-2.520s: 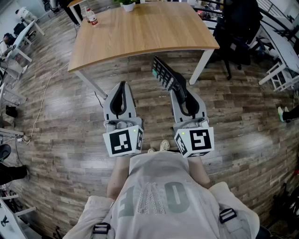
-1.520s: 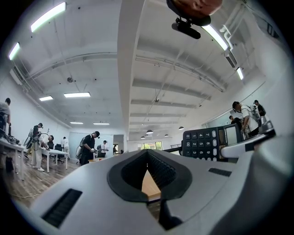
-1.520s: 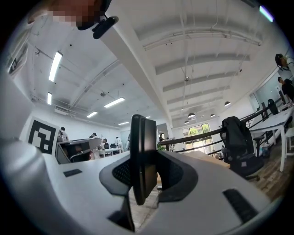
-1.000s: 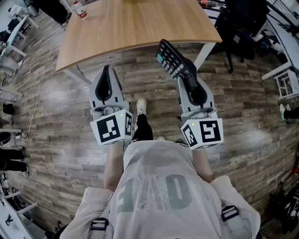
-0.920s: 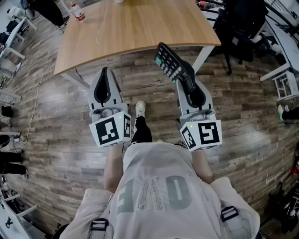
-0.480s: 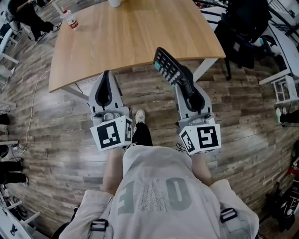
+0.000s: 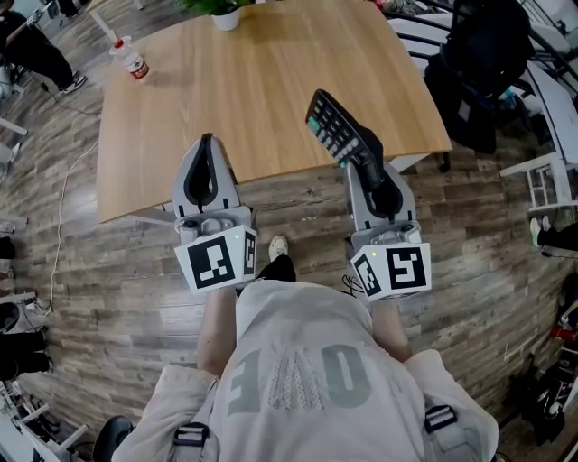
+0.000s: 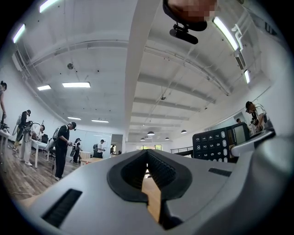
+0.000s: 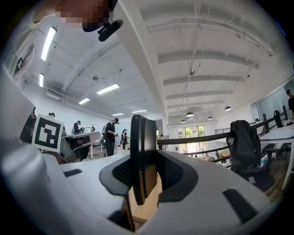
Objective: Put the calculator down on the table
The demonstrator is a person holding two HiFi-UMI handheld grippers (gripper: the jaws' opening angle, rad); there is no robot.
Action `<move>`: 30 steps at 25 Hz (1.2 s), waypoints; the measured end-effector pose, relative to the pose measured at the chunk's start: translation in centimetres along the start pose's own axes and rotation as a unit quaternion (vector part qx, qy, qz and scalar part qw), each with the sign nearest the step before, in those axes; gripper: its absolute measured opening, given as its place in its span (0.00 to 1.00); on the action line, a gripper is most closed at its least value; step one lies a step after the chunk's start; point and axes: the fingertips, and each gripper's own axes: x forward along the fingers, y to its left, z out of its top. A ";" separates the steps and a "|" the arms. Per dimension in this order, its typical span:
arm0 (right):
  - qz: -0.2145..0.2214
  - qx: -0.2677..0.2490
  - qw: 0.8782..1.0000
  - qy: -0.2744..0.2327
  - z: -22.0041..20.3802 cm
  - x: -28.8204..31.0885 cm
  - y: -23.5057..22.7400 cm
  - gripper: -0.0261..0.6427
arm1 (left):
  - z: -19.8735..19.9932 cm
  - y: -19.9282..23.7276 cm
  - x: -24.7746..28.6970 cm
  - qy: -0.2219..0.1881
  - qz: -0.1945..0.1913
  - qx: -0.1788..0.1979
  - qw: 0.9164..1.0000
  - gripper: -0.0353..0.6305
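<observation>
A black calculator (image 7: 336,126) with rows of keys stands tilted up, its lower end clamped in my right gripper (image 7: 362,161), which is shut on it. It hangs above the near edge of the wooden table (image 7: 253,81). In the right gripper view the calculator (image 9: 139,156) shows edge-on between the jaws, with table wood (image 9: 146,204) below. My left gripper (image 7: 208,142) is shut and holds nothing; its tip reaches over the table's front edge. In the left gripper view its jaws (image 8: 148,156) meet, and the calculator (image 8: 219,142) shows at the right.
A plastic bottle (image 7: 134,63) lies at the table's far left and a white plant pot (image 7: 226,17) stands at its far edge. A black chair (image 7: 488,63) stands right of the table. Several people (image 8: 62,142) stand in the room beyond.
Both grippers have moved forward with the person. The table has come closer, and the gripper tips and calculator now stand over its near edge instead of over the floor.
</observation>
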 end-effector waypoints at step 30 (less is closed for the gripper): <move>0.092 -0.025 0.995 0.007 1.4 22.5 -5.4 0.21 | -4.1 3.9 18.4 -0.005 0.027 0.030 0.999 0.07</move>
